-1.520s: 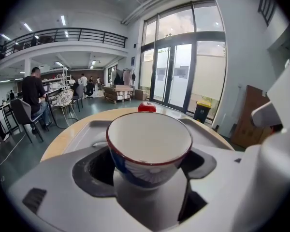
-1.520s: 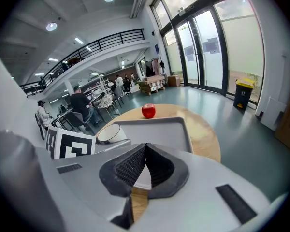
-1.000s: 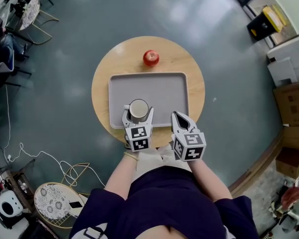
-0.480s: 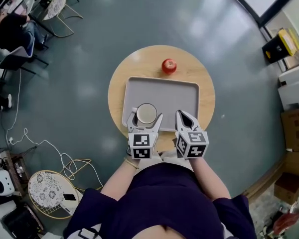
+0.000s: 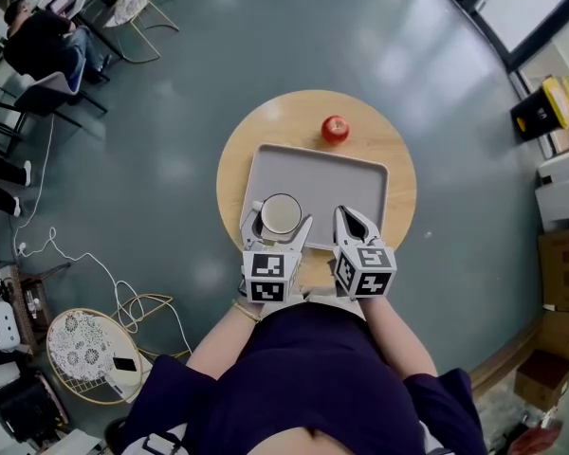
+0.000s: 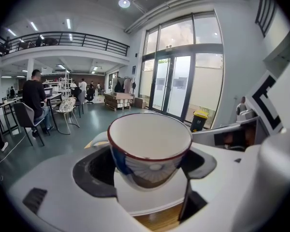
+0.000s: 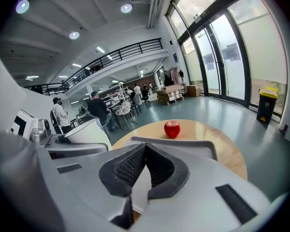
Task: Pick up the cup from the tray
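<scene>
A white cup [image 5: 281, 214] with a red rim and blue pattern stands over the near left corner of the grey tray [image 5: 346, 173]. My left gripper [image 5: 278, 222] is shut on it, one pad pressed to each side. In the left gripper view the cup [image 6: 150, 149] fills the space between the jaws of the left gripper [image 6: 147, 167]; whether its base touches the tray I cannot tell. My right gripper [image 5: 346, 214] is shut and empty at the tray's near edge, to the right of the cup. The right gripper [image 7: 144, 151] has its jaws meeting, and the tray rim [image 7: 183, 143] lies beyond them.
The tray lies on a small round wooden table [image 5: 398, 164]. A red apple [image 5: 336, 129] sits on the wood past the tray's far edge, and the apple [image 7: 172, 128] shows ahead of the right jaws. Grey floor surrounds the table; chairs and cables lie at left.
The head view has shifted, so the table sits further right and higher in the picture. The cup stays between the left jaws; both grippers keep their places relative to the tray.
</scene>
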A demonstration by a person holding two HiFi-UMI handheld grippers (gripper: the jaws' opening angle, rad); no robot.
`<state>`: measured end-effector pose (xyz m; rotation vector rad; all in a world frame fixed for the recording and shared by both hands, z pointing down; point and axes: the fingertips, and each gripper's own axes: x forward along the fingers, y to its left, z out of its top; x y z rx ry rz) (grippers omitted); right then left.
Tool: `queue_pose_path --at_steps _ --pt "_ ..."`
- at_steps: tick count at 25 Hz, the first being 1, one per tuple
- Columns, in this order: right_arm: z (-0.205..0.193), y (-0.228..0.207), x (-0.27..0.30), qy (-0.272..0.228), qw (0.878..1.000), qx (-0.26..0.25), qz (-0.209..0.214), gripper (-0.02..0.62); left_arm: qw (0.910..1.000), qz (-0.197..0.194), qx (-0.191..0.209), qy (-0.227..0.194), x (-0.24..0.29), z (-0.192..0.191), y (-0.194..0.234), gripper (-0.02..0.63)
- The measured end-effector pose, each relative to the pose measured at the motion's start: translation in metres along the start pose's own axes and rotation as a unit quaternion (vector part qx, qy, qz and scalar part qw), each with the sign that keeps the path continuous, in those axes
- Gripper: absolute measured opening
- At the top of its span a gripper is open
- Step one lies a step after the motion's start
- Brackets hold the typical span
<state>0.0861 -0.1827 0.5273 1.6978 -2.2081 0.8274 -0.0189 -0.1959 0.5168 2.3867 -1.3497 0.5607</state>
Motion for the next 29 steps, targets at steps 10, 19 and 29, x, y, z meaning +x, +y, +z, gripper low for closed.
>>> queue_pose_path --at_steps 10,19,29 --pt "0.0 0.011 -0.002 0.004 1.0 -0.021 0.015 0.008 1.0 0.002 -0.002 -0.003 0.0 0.0 0.002 0.388" --pt "-0.002 0.015 -0.005 0.002 1.0 -0.024 0.015 0.008 1.0 0.0 -0.002 -0.008 -0.001 0.002 0.001 0.388" --pt "0.0 0.017 -0.008 0.002 0.999 -0.03 0.015 0.008 1.0 0.003 -0.004 -0.008 -0.002 0.004 0.001 0.388"
